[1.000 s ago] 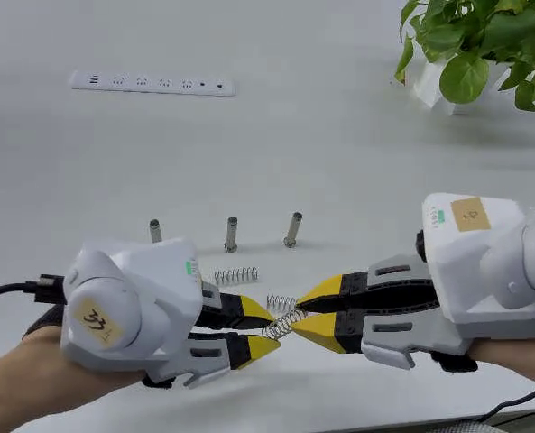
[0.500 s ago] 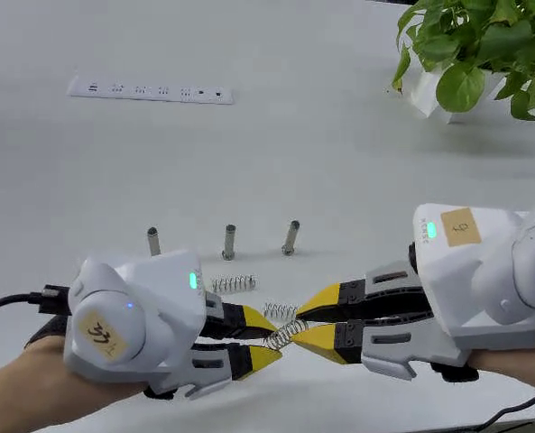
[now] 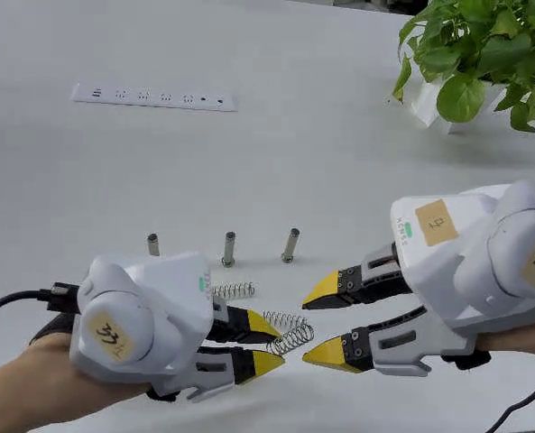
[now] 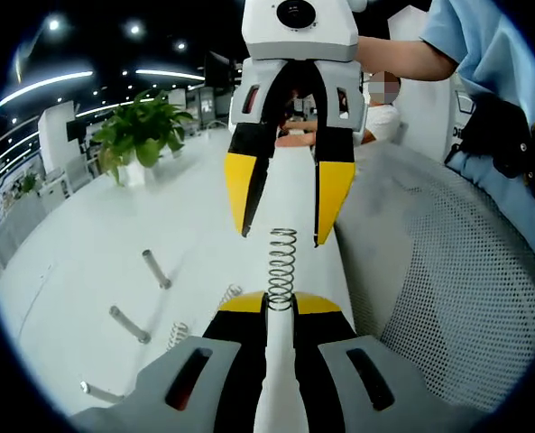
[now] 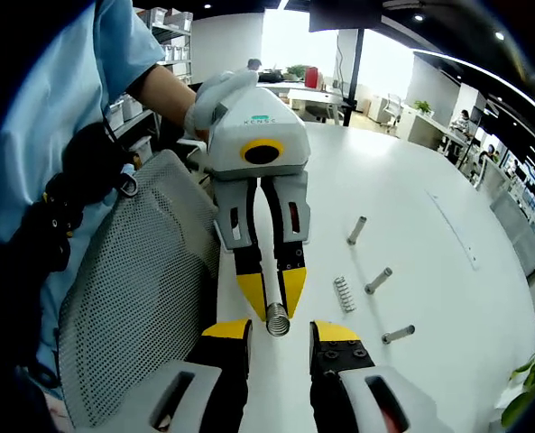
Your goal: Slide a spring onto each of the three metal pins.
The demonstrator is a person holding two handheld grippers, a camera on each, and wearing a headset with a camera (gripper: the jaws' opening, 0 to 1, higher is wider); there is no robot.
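Plainly, from the head view we see the left claw [image 3: 281,345] clenched on one end of a spring [image 3: 296,337] over the white worktop [image 3: 339,162]. The right claw [image 3: 305,332] faces it with its jaws spread wide around the spring's free end. Behind them the left pin [image 3: 152,244], the middle pin [image 3: 229,248] and the right pin [image 3: 290,244] stand upright in a row, and a loose spring [image 3: 234,290] lies between the pins and the left claw. A power strip [image 3: 154,96] lies far back, and a potted plant [image 3: 484,45] sits at the far right. Along the left gripper view we look down our own shut jaws: the spring [image 4: 281,266] juts straight out from between them toward the right claw [image 4: 282,234], whose yellow tips stand released on either side of its far coils. In the right gripper view the spring's round end [image 5: 277,320] points at us from the left claw's [image 5: 274,311] pinched tips, just ahead of our own parted jaws, with the pins off to the right.
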